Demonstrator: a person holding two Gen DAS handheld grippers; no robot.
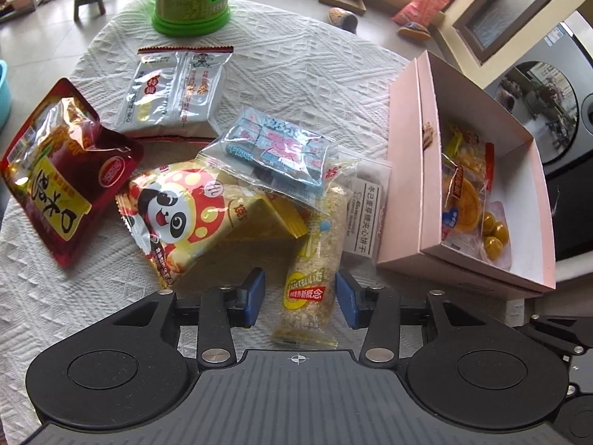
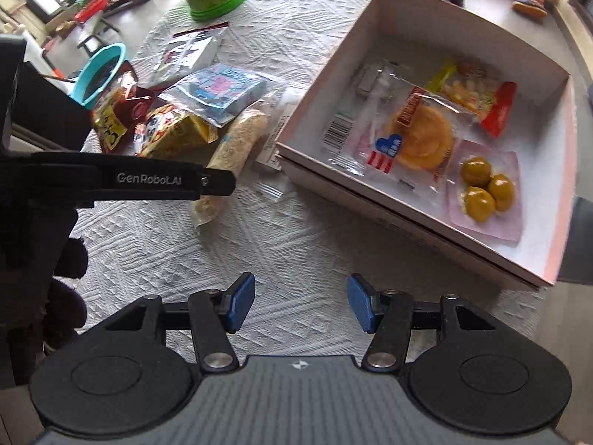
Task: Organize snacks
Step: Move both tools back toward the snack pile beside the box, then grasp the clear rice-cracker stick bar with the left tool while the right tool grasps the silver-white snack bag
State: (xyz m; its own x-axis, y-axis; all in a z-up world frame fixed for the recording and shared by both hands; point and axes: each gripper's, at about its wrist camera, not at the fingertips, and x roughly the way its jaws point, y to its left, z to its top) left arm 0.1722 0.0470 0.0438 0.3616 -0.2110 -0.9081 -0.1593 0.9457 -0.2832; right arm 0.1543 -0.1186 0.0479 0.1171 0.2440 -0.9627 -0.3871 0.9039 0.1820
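My left gripper (image 1: 301, 298) points down over a long rice-crisp bar packet (image 1: 311, 285) that lies on the white tablecloth (image 1: 111, 296). The bar sits between the blue pads; the left pad stands clear of it, so the gripper is open. The bar (image 2: 231, 148) pokes out of a snack pile: a panda packet (image 1: 178, 215), a red pouch (image 1: 63, 174), a blue candy bag (image 1: 274, 148) and a silver packet (image 1: 174, 92). My right gripper (image 2: 300, 304) hangs open and empty over bare cloth, in front of the pink box (image 2: 407, 230), which holds an orange cake packet (image 2: 418, 137), olives (image 2: 485, 189) and a red-and-yellow packet (image 2: 478, 100).
A green-lidded jar (image 1: 191, 3) stands at the table's far edge. A white-labelled biscuit packet (image 1: 365, 207) lies against the pink box (image 1: 406, 185). A teal bowl (image 2: 100, 70) sits beyond the pile. A gloved hand (image 2: 66, 259) holds the left gripper's body (image 2: 148, 180). Slippers and a stool are on the floor.
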